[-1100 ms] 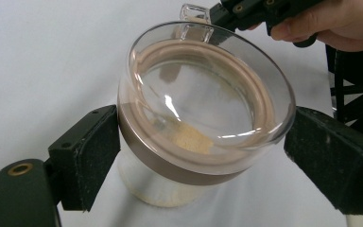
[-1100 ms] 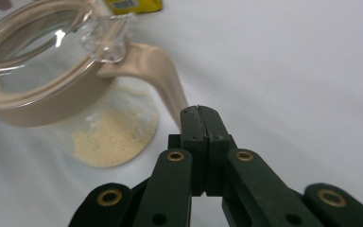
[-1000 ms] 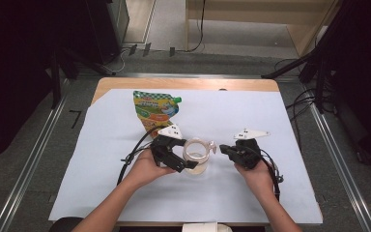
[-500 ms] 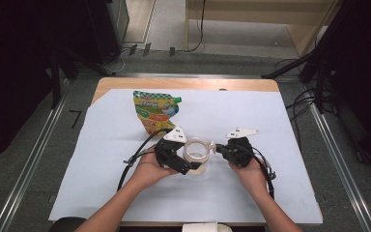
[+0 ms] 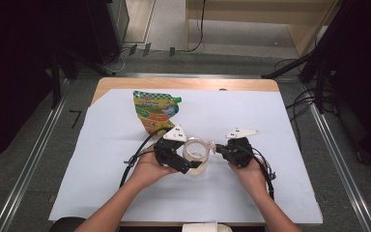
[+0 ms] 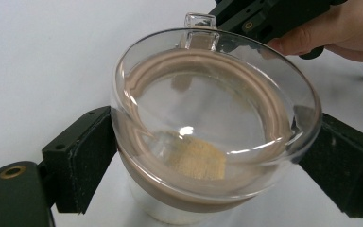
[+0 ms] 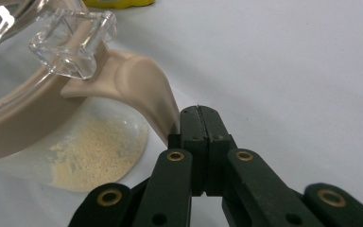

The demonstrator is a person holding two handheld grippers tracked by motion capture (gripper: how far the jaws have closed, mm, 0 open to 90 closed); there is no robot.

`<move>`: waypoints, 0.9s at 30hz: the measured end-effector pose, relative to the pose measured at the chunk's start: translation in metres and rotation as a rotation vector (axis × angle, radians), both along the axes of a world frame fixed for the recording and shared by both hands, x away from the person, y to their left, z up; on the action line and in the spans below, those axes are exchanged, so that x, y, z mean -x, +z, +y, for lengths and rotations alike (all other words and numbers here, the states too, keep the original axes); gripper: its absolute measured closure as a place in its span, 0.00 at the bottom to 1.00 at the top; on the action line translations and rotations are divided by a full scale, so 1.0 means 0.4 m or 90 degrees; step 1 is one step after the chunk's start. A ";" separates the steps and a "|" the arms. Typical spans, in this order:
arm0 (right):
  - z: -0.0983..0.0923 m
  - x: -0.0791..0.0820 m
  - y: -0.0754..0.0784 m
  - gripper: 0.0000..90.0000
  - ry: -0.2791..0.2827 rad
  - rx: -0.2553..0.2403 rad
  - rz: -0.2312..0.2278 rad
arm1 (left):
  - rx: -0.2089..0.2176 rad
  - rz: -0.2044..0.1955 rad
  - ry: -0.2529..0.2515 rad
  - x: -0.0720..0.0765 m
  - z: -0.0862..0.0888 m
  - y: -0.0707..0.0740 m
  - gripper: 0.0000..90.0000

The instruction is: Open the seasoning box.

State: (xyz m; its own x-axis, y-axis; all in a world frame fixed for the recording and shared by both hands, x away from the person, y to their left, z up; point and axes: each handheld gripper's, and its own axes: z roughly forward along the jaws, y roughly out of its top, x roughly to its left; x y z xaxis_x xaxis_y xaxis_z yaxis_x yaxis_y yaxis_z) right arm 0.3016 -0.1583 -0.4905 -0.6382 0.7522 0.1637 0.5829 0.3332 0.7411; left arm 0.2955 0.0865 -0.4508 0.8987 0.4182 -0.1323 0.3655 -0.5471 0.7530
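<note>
Clamping the glass jar (image 6: pixel 203 142) in the left gripper (image 5: pixel 186 164), right gripper (image 7: pixel 199 116) closed empty beside its beige latch (image 7: pixel 137 90).

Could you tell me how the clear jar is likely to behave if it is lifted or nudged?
The jar looks rigid and smooth-walled, so probably slippery. With little powder inside, it is likely light and easy to tip. The left gripper steadies it.

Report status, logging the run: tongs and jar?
Left tongs clamp clear glass jar. Right tongs shut beside beige latch. Nothing in the way.
</note>
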 end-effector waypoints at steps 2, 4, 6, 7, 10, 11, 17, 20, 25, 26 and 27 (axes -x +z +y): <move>0.000 0.000 0.000 1.00 0.000 0.001 -0.001 | 0.002 -0.003 -0.001 -0.001 0.001 0.002 0.11; 0.000 0.001 0.000 1.00 -0.001 0.000 0.002 | 0.008 -0.004 0.000 -0.001 0.002 0.007 0.11; 0.000 0.001 0.000 1.00 -0.001 0.000 0.001 | 0.019 -0.006 0.002 -0.002 0.004 0.014 0.11; 0.000 0.001 0.001 1.00 0.000 0.000 0.001 | 0.020 -0.003 0.002 -0.004 0.004 0.017 0.11; 0.001 0.002 0.001 1.00 -0.001 0.001 0.001 | 0.013 -0.002 -0.001 -0.006 0.001 0.023 0.11; 0.001 0.002 0.001 1.00 -0.001 0.001 0.001 | 0.010 -0.001 -0.002 -0.007 0.001 0.024 0.11; 0.003 0.004 0.002 1.00 0.001 0.000 0.000 | 0.001 -0.013 -0.012 -0.004 -0.004 0.042 0.11; 0.003 0.005 0.003 1.00 0.001 0.000 -0.001 | 0.021 -0.008 -0.022 -0.005 -0.005 0.053 0.16; 0.003 0.008 0.005 1.00 0.000 -0.005 0.002 | 0.038 0.011 -0.039 -0.007 -0.015 0.068 0.29; 0.002 0.008 0.005 1.00 0.001 -0.006 0.002 | 0.037 0.011 -0.040 -0.007 -0.017 0.071 0.30; 0.002 0.009 0.005 1.00 0.001 -0.006 0.001 | 0.040 0.016 -0.044 -0.009 -0.018 0.074 0.31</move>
State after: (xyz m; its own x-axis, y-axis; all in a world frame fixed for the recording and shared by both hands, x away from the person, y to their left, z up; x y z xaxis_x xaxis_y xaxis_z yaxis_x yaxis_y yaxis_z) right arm 0.2981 -0.1574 -0.4884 -0.6389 0.7500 0.1714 0.5837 0.3275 0.7430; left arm 0.2991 0.0792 -0.4211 0.9210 0.3455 -0.1797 0.3480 -0.5231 0.7780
